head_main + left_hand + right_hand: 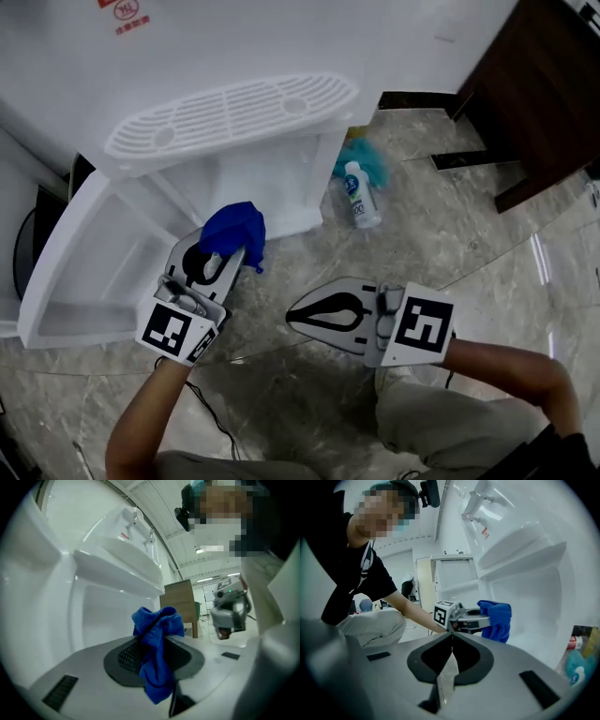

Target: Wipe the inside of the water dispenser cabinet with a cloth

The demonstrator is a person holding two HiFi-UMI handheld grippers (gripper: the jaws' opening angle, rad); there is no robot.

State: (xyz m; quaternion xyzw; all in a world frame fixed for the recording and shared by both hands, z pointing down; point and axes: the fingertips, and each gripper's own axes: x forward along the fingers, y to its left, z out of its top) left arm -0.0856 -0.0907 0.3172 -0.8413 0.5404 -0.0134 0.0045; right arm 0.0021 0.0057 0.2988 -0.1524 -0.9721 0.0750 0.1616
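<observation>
A bunched blue cloth [235,232] [157,641] [497,619] is pinched in my left gripper [230,258] [154,653] [476,619], which is shut on it just in front of the open cabinet [234,178] [108,616] of the white water dispenser [169,66]. The cabinet door [80,272] stands swung open at the left. My right gripper [292,317] [452,637] hangs over the floor to the right, jaws shut and empty, pointing toward the left gripper.
A white spray bottle [360,195] and a teal cloth [361,159] lie on the marble floor beside the dispenser's right side. A dark wooden cabinet [539,94] stands at the back right. The drip tray grille [234,111] juts out above the cabinet opening.
</observation>
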